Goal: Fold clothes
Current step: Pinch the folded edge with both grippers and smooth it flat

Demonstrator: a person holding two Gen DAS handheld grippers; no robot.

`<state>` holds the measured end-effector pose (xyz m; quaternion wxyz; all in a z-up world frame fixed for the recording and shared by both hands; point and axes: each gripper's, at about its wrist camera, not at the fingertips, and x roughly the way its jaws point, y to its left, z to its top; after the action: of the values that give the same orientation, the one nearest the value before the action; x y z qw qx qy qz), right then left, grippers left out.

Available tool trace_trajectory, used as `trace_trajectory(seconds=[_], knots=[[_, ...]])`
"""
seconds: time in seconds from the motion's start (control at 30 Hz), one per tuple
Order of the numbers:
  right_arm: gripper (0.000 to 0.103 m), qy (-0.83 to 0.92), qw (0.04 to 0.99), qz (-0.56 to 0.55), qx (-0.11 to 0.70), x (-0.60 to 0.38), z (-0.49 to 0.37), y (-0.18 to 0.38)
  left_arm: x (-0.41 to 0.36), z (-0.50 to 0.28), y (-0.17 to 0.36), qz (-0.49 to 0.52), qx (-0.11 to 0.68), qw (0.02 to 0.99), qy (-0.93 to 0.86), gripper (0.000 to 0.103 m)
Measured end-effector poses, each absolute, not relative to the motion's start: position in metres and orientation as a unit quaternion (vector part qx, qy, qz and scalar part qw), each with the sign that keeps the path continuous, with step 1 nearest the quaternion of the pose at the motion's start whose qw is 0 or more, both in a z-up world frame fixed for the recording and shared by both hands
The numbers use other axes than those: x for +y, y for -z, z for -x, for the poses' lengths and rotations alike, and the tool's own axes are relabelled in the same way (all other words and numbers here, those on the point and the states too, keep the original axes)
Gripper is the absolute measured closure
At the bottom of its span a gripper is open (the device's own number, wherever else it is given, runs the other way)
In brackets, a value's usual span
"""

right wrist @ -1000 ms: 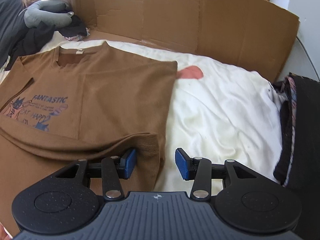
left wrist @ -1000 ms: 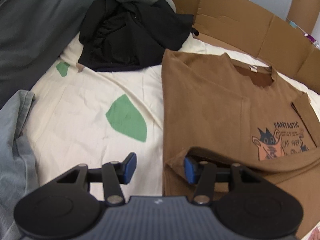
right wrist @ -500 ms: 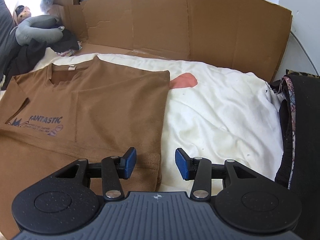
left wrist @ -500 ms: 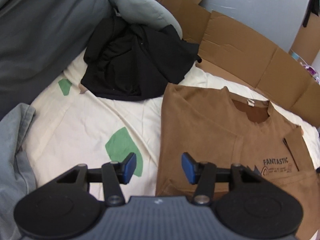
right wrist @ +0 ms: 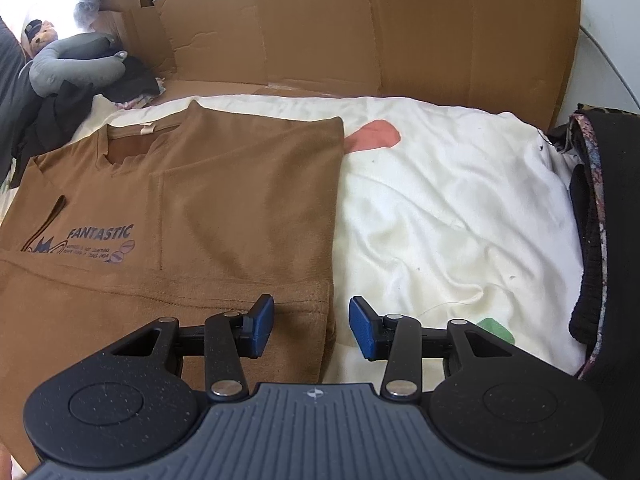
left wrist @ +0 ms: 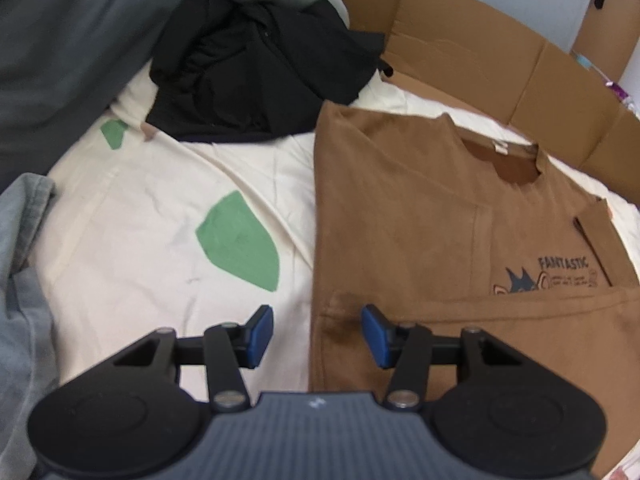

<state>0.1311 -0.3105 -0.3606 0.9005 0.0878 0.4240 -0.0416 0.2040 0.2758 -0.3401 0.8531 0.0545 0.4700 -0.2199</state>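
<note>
Right now the brown T-shirt (left wrist: 420, 216) is lying flat on the cream sheet (left wrist: 152, 248), collar pointing toward twelve o'clock and its bottom part folded up over the printed "FANTASTIC" graphic (right wrist: 100, 240). Both sleeves are sitting tucked in, giving straight side edges. The left gripper (left wrist: 317, 336) is hovering with its blue pads spread wide and gripping nothing, straddling the shirt's left edge at six o'clock of the left wrist view. The right gripper (right wrist: 311, 326) is likewise gaping and empty, its pads sitting either side of the shirt's right edge near the folded hem. A black garment (left wrist: 256, 68) is lying bunched at eleven o'clock of the left view, touching the shirt's far corner. Brown cardboard (right wrist: 360, 32) is standing along the far side at twelve o'clock. A dark patterned cloth (right wrist: 600, 220) is lying at three o'clock of the right view.
</note>
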Motion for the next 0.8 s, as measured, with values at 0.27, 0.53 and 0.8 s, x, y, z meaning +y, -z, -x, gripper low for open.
trace_trajectory(seconds=[0.27, 0.53, 0.8], knots=[[0.090, 0.037, 0.902, -0.084, 0.422, -0.308, -0.133, 0.360, 0.269, -0.205, 0.344, -0.042, 0.465, 0.854, 0.230, 0.091], [0.099, 0.045, 0.909, -0.078, 0.408, -0.308, -0.130, 0.354, 0.276, -0.202, 0.334, -0.027, 0.450, 0.864, 0.224, 0.095], [0.097, 0.047, 0.913, -0.043, 0.403, -0.298, -0.129, 0.352, 0.269, -0.202, 0.341, -0.040, 0.456, 0.859, 0.230, 0.093]])
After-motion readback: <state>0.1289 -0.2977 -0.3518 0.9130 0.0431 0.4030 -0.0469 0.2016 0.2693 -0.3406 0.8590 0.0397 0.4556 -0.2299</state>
